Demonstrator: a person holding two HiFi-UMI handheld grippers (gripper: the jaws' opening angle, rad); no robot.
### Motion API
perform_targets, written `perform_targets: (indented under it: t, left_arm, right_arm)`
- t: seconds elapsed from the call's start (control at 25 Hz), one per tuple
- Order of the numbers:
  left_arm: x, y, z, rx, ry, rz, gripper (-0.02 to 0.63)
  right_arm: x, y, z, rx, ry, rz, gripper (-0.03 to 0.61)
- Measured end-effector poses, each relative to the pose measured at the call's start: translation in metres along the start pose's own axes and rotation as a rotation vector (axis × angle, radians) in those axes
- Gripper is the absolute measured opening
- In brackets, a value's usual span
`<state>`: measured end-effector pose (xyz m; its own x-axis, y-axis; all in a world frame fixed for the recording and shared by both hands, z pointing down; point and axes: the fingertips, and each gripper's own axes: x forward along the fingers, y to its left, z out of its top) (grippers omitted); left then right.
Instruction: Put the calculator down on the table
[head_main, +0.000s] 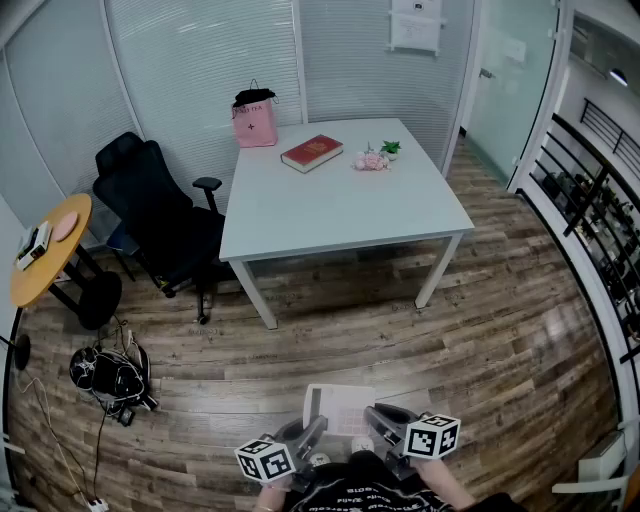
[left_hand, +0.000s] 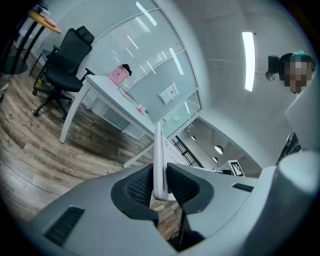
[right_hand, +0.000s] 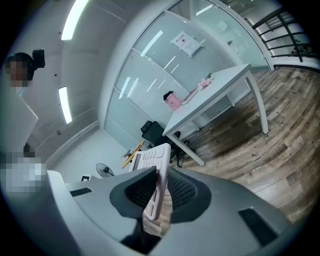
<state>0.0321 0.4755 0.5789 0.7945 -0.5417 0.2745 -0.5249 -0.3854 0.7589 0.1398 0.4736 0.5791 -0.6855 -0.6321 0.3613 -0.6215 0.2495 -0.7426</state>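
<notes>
**Calculator held far from the table**

The big white table (head_main: 340, 210) stands well apart, across the wood floor. The calculator (head_main: 338, 408) is up in the air, close to the person. The left gripper (head_main: 306, 436) pinches one edge and the right gripper (head_main: 384, 424) pinches the other, with the jaws squeezed narrow on it. It looks light, flat, hard and a bit slippery, so the edges are the best place to hold.
</notes>
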Motion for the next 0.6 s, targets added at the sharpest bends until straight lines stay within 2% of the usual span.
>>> perform_targets:
  t: [0.44, 0.6]
  left_arm:
    - [-0.0037, -0.0055, -0.0021, -0.009, -0.037, 0.02, 0.094]
    - [0.0002, -0.0063, -0.0065, -0.027, -0.053, 0.042, 0.094]
  right_arm:
    - [-0.0009, 0.0029, 0.002, -0.031, 0.037, 0.034, 0.075]
    - [-0.0019, -0.0041, 0.0021, 0.005, 0.06, 0.043, 0.078]
